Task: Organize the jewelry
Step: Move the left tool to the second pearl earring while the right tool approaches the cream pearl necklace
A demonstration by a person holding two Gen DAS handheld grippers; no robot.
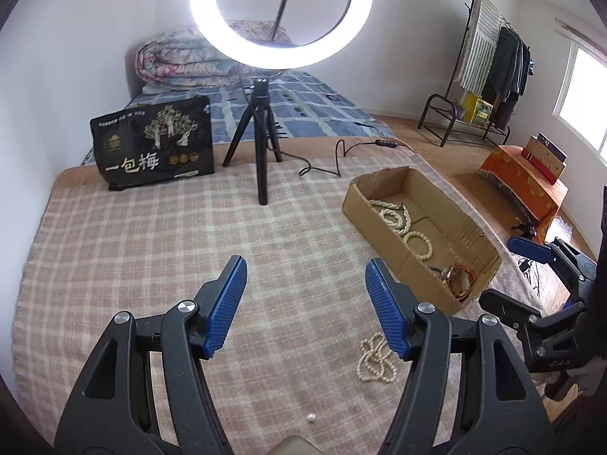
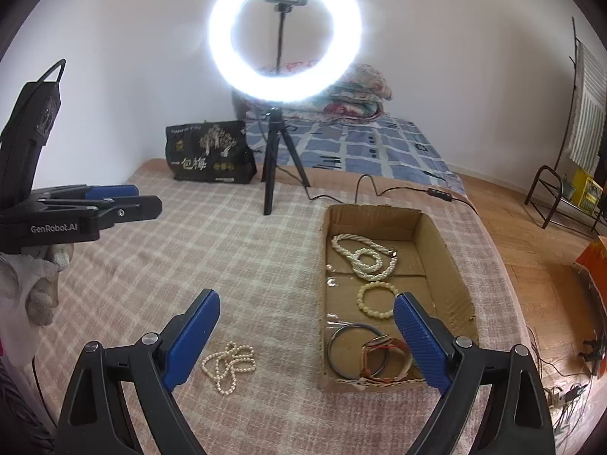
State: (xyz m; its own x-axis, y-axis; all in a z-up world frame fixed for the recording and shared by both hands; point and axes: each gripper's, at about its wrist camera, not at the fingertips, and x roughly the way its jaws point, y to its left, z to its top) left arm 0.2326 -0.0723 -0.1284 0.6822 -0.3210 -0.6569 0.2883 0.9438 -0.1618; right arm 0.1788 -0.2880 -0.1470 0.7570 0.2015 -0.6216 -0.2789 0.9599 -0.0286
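A shallow cardboard box [image 2: 444, 250] lies on the checked blanket; it also shows in the left wrist view [image 1: 379, 204]. Inside are a pearl necklace [image 2: 364, 256], a cream bead bracelet [image 2: 375, 299], a metal bangle [image 2: 356, 347] and a brown strap piece [image 2: 383, 360]. A loose pearl necklace [image 2: 227, 366] lies on the blanket left of the box, and in the left wrist view [image 1: 375, 360] it sits by the right finger. A single pearl [image 1: 311, 418] lies near. My left gripper [image 1: 305, 265] is open and empty. My right gripper [image 2: 307, 299] is open and empty, above the loose necklace and box.
A ring light on a black tripod [image 2: 273, 159] stands at the back with its cable [image 2: 364, 185] trailing right. A black printed bag [image 2: 208, 155] stands left of it. A folded quilt [image 2: 356, 94] lies beyond. The bed edge and wooden floor [image 2: 531, 265] are right.
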